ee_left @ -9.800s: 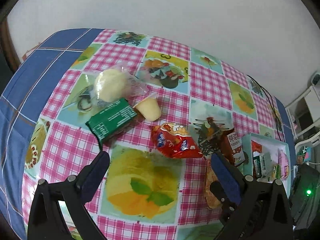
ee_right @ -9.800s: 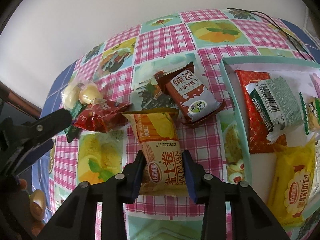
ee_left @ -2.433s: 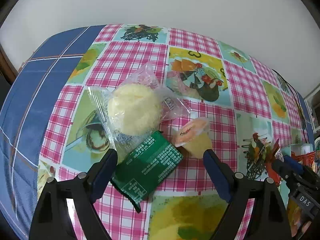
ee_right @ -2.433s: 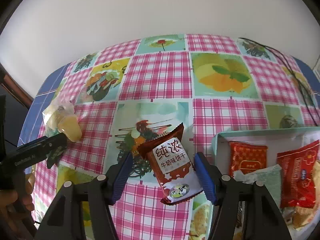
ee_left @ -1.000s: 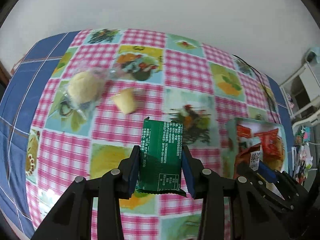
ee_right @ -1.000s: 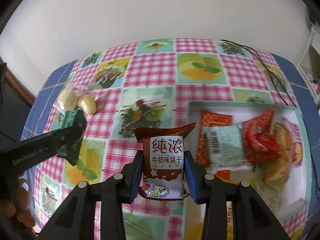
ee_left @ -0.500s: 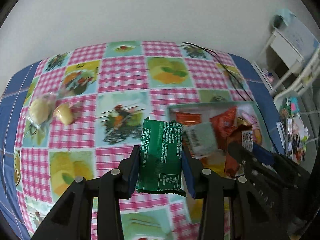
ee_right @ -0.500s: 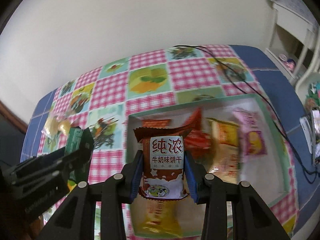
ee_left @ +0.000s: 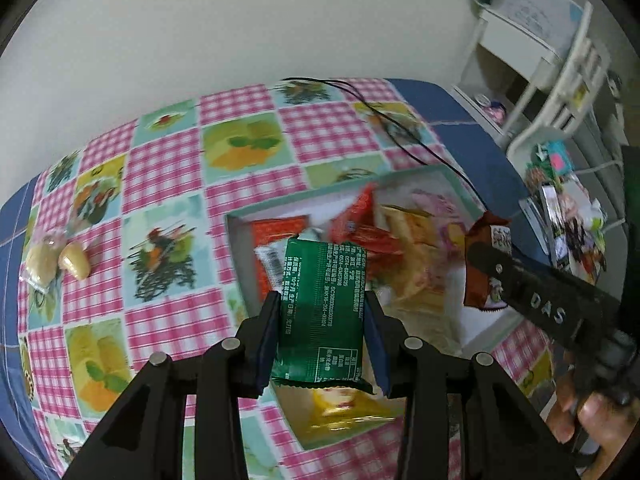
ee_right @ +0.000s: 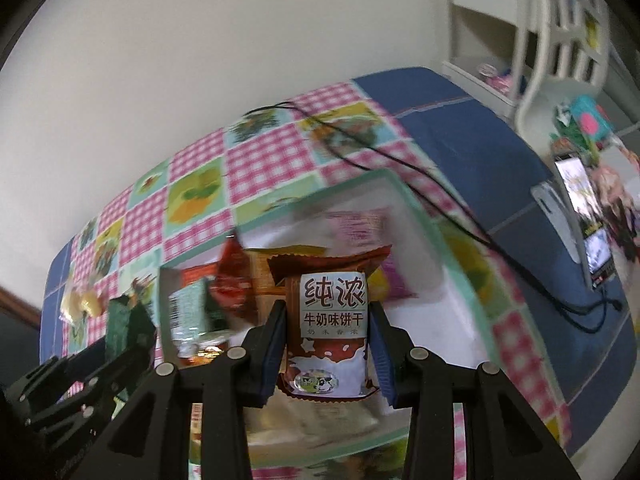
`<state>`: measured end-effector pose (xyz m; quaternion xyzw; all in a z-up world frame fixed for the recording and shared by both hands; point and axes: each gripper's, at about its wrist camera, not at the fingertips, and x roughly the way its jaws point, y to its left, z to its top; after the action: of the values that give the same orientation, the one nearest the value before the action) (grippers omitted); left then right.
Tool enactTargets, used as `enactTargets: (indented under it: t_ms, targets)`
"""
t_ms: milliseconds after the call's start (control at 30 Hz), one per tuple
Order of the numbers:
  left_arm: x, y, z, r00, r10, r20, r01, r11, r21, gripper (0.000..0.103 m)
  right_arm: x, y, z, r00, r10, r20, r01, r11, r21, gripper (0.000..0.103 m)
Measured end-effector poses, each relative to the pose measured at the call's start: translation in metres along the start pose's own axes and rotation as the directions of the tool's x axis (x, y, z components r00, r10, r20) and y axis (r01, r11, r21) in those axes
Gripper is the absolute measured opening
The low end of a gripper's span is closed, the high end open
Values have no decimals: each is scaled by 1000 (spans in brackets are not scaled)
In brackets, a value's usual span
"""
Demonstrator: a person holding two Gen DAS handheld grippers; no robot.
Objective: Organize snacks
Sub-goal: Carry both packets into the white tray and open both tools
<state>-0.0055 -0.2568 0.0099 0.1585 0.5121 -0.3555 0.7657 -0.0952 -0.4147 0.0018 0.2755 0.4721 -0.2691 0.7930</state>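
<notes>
Since the earlier frames both packets are being carried off the tablecloth to above the snack tray (ee_left: 236,240). The left gripper (ee_left: 322,316) is clamping the green packet (ee_left: 324,308); the right gripper (ee_right: 328,340) is clamping the milk biscuit packet (ee_right: 330,320). Neither is being released yet. At nine o'clock, the bagged bun (ee_left: 40,260) and jelly cup (ee_left: 74,266) are awaiting collection.

Green packet (ee_left: 322,312): glossy printed foil-plastic wrapper with crimped ends. Brown biscuit packet (ee_right: 330,320): shiny plastic film, serrated edge at 6 o'clock. Left gripper (ee_left: 324,344) and right gripper (ee_right: 328,354): matt black plastic frames with round metal rivets; jaws faced with blue, dull pads. Tray (ee_left: 240,256): smooth, pale green plastic. Bench cover (ee_left: 168,160): smooth checked oilcloth with a faint sheen. Bun wrapper (ee_left: 40,260): clear, crinkled film.
</notes>
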Motion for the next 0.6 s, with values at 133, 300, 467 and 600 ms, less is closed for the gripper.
enactTargets:
  t_ms: [133, 300, 467, 600]
  targets:
    - [4, -24, -3, 1000, -4, -12, 5, 999, 53, 41, 1, -18, 0, 1000, -23, -6, 23, 999, 28, 42]
    - [12, -46, -9, 1000, 13, -27, -10, 994, 109, 41, 3, -30, 0, 1000, -24, -17, 25, 998, 50, 42]
    - [24, -57, -14, 998, 43, -54, -35, 989, 146, 41, 19, -30, -6, 996, -47, -70, 50, 998, 38, 42]
    - [30, -63, -17, 996, 57, -66, -45, 985, 166, 41, 29, -31, -11, 993, -53, -102, 58, 997, 45, 42]
